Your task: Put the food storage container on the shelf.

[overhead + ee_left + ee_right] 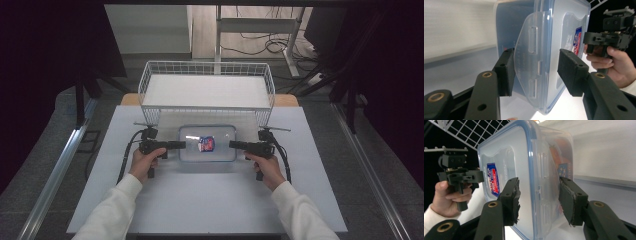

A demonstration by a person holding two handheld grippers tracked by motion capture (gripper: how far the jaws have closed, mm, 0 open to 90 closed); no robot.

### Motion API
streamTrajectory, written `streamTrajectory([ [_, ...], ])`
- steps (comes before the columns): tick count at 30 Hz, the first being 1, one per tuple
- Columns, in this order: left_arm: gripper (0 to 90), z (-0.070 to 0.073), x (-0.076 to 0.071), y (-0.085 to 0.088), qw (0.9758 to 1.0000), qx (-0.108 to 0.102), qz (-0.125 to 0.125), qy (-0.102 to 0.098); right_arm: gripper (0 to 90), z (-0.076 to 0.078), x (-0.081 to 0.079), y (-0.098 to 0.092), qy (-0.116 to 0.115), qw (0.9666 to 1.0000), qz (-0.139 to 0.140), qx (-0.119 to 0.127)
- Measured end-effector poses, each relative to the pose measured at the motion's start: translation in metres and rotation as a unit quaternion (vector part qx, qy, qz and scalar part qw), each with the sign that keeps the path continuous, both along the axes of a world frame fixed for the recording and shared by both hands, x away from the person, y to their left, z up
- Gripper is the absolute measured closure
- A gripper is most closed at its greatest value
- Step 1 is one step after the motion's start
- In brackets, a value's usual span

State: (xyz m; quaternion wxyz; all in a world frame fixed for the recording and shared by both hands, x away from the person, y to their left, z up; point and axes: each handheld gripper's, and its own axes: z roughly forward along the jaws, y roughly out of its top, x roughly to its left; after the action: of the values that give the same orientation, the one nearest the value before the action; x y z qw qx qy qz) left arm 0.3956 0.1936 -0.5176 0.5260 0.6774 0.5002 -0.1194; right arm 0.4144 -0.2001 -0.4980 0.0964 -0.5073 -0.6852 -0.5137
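A clear plastic box (220,150) with a blue-rimmed lid and a red-and-blue label (206,144) lies flat on the white table (200,205). My left gripper (184,145) is at its left end and my right gripper (231,144) at its right end, both pointing inward. In the left gripper view the jaws (535,72) straddle the box's side latch flap (530,65); a small gap shows beside the right pad. In the right gripper view the jaws (539,197) straddle the opposite latch flap (546,192) in the same way. Both stand partly open.
A white wire basket (150,85) stands right behind the box at the table's far edge. Bare tabletop stretches toward the front edge. Dark curtains flank both sides. Each gripper view shows the person's other hand (614,62) (446,202) across the box.
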Motion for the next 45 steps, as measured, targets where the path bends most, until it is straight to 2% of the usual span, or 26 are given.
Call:
streamTrajectory([
  [7, 48.9, -0.001, 0.004, -0.001, 0.9998, -0.008, 0.019, 0.008, 51.3, -0.005, 0.005, -0.002, 0.016, 0.9997, -0.014, 0.015],
  [11, 48.4, -0.005, 0.008, -0.001, 0.9988, -0.028, 0.033, 0.021, 51.0, -0.006, 0.007, 0.0, 0.028, 0.9987, -0.036, 0.021],
  [17, 47.9, -0.008, 0.012, -0.002, 0.9969, -0.045, 0.051, 0.038, 50.4, -0.006, 0.011, 0.002, 0.049, 0.9967, -0.059, 0.029],
  [19, 47.7, -0.009, 0.013, -0.002, 0.996, -0.052, 0.057, 0.044, 50.3, -0.008, 0.013, 0.002, 0.049, 0.996, -0.067, 0.033],
  [24, 47.4, -0.012, 0.015, -0.001, 0.9966, -0.051, 0.054, 0.037, 50.0, -0.009, 0.015, 0.002, 0.056, 0.9949, -0.074, 0.038],
  [27, 47.3, -0.011, 0.015, -0.001, 0.9963, -0.051, 0.056, 0.04, 49.8, -0.009, 0.014, 0.003, 0.056, 0.9949, -0.076, 0.035],
  [33, 46.8, -0.011, 0.014, -0.002, 0.9966, -0.05, 0.054, 0.039, 45.4, -0.007, 0.01, 0.008, 0.04, 0.9963, -0.075, 0.015],
  [36, 42.4, -0.009, 0.013, -0.004, 0.9964, -0.05, 0.055, 0.041, 43.0, -0.006, 0.008, 0.01, 0.03, 0.9965, -0.077, 0.006],
  [39, 37.9, -0.007, 0.011, -0.004, 0.9973, -0.041, 0.052, 0.032, 39.7, -0.002, 0.005, 0.01, 0.021, 0.9964, -0.082, -0.004],
  [45, 28.1, 0.002, 0.002, -0.002, 0.9984, -0.024, 0.05, 0.011, 34.2, 0.008, -0.005, 0.007, -0.02, 0.9956, -0.087, -0.028],
])
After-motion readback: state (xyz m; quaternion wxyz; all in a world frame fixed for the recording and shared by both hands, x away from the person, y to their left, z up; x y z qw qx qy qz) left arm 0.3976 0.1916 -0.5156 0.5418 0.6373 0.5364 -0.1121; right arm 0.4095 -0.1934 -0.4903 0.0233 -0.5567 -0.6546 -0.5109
